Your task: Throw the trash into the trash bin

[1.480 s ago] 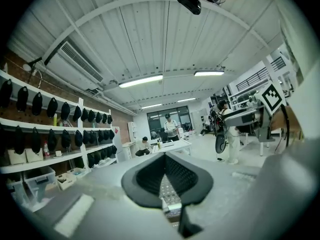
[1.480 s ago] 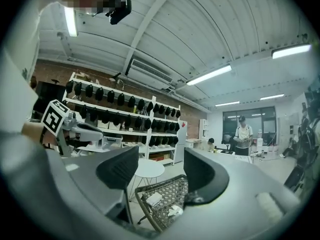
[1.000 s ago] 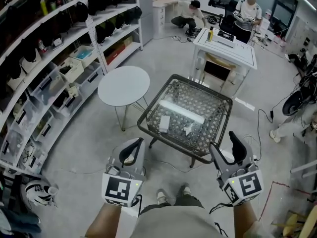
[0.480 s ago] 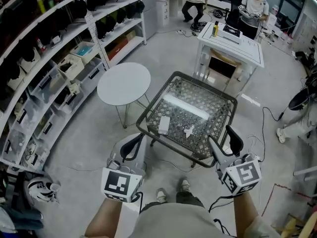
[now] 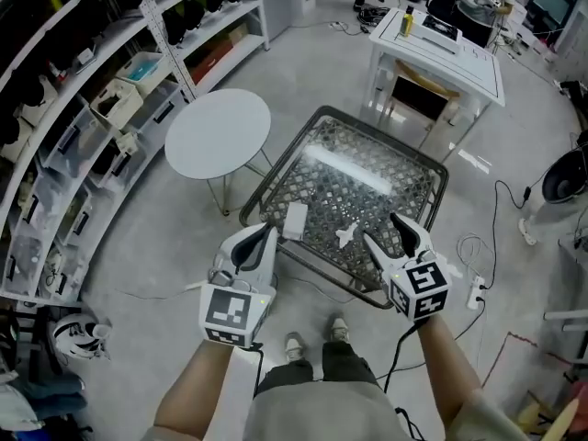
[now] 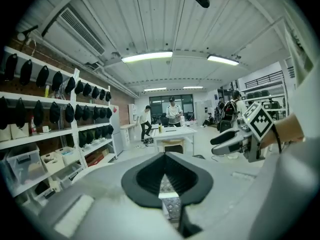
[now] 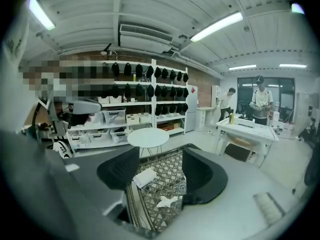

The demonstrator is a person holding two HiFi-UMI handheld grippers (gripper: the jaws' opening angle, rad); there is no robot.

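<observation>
Two pieces of trash lay on the lattice worktop (image 5: 386, 139) in the middle of the head view: a flat white packet (image 5: 296, 220) near its lower-left edge and a crumpled white scrap (image 5: 346, 235) just to the right of it. No trash bin could be made out in any view.

The right gripper (image 5: 380, 227) hovered over the worktop's lower edge with its fingers released and spread, nothing between them. In the right gripper view both pieces showed through the gap, the scrap lower and nearer, the packet further up and to the left. The scrap lay just left of those fingertips in the head view, so the right hand looked the better placed for it.

The left gripper (image 5: 261, 239) had its fingers clenched together on nothing, their tips close to the packet's lower end. The packet's long axis ran roughly up the frame, nearly in line with those fingers, which would probably have to open before taking it.
</observation>
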